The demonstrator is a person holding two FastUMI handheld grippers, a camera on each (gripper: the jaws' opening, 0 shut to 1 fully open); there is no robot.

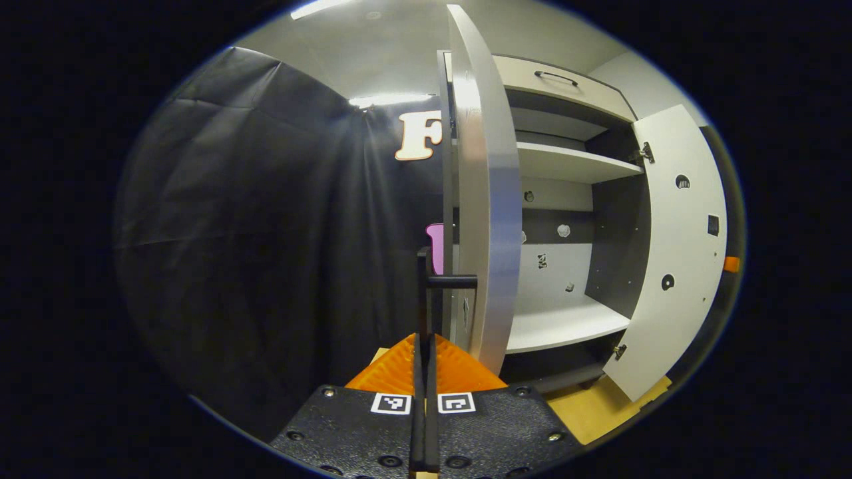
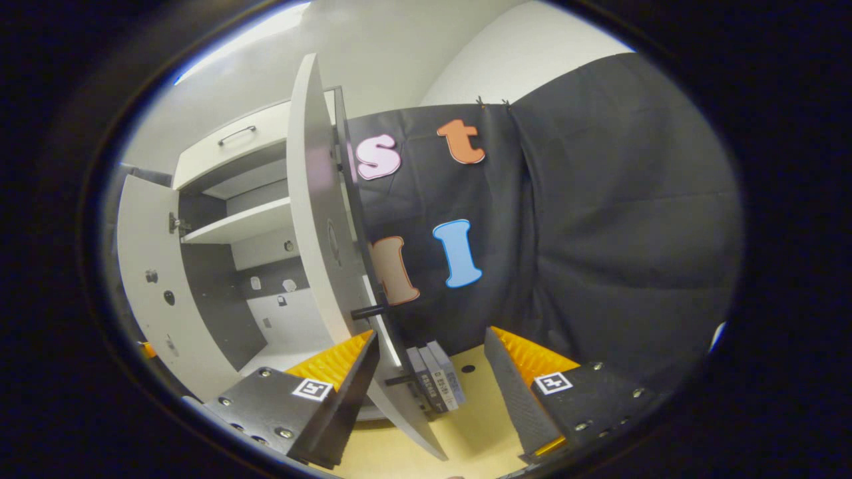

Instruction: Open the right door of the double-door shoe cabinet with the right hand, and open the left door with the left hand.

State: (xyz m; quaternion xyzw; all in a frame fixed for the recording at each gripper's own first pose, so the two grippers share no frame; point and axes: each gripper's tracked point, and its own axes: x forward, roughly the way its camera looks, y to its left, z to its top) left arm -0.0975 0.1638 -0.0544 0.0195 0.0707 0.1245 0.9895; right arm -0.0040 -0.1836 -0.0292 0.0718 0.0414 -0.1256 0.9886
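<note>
Gripping the left door's handle, the left gripper has its fingers together on the bar; left door stands open. Right gripper view: right gripper fingers apart around the open right door's handle.

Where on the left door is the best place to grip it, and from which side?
Grip the left door by its bar handle, on its outer face near the free edge, coming from the front. The left gripper is shut on that bar.
</note>
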